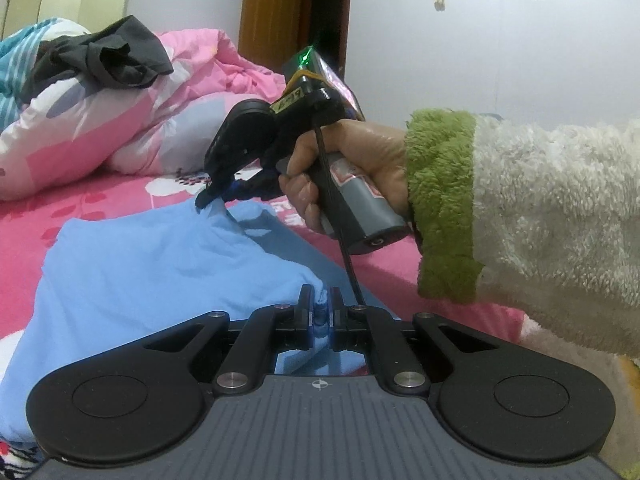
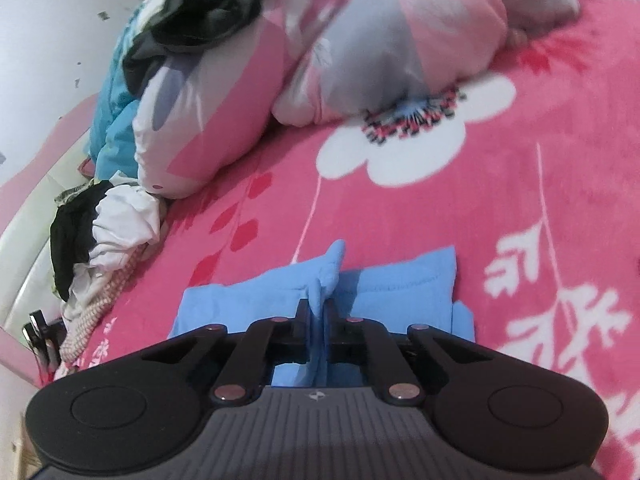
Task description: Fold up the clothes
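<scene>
Shirt [image 1: 132, 276], light blue, lies on the pink bedspread [image 1: 88, 204] in the lower left of the left wrist view, and you have it pinched at 2 points.

Nearest, at the bottom centre of that view, your left gripper [image 1: 320, 304] has its fingers pressed together on a bunched bit of the shirt's edge; a nub of blue cloth shows between the pads. Just beyond it, in the middle of the frame, your right gripper [image 1: 208, 198] bites another bit of edge, pulling it into a small peak. Your hand [image 1: 352, 172] wraps the handle, with a fluffy green and white sleeve [image 1: 500, 216] filling the right side. The right wrist view confirms the hold: a ridge of blue fabric stands up between the closed fingers at lower centre.

2 grips along 1 edge look like the set-up for lifting that edge together and carrying it over the rest of the shirt, so the fold stays straight rather than skewing. That is my reading, not something shown.

Farther back, a pink and white quilt [image 1: 132, 120] is heaped in the upper left, with a dark garment [image 1: 116, 56] on top. A brown door [image 1: 276, 12] stands at top centre.
</scene>
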Available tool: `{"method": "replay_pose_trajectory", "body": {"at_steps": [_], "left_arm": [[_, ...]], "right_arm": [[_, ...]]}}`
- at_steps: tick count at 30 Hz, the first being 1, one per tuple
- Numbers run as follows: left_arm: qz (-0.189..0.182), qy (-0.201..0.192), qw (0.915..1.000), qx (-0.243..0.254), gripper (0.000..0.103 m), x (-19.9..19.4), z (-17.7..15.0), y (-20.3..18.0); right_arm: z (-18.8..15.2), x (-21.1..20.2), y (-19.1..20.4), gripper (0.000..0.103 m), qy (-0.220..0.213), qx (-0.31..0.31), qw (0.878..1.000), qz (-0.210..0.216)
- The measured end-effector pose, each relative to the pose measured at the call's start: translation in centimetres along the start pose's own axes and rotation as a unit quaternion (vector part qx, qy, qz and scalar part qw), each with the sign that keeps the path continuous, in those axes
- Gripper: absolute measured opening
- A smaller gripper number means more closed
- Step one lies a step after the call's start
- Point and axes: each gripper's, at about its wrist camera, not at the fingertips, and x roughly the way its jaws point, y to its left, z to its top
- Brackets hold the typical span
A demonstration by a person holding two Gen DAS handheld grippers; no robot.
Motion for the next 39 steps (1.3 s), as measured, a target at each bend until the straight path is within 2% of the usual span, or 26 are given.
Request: {"method": "replay_pose_trajectory", "body": {"at_steps": [6, 14, 39], "left_arm": [[0.002, -0.011, 0.9999, -0.012, 0.004, -0.5, 0.3, 0.2], [-0.004, -0.018, 0.9996, -0.023, 0.004, -0.6, 0.9, 0.2], [-0.032, -0.003, 0.9995, -0.006, 0.004, -0.2, 1.1, -1.2]], "right_arm": [[0.3, -0.9, 1.0, 0.005, -0.01, -0.026, 1.0, -0.002], [0.6, -2.0, 0.6, 0.005, -0.013, -0.03, 0.999, -0.001], [0.8, -3.3, -3.7, 0.005, -0.02, 0.0, 1.0, 0.006]]}}
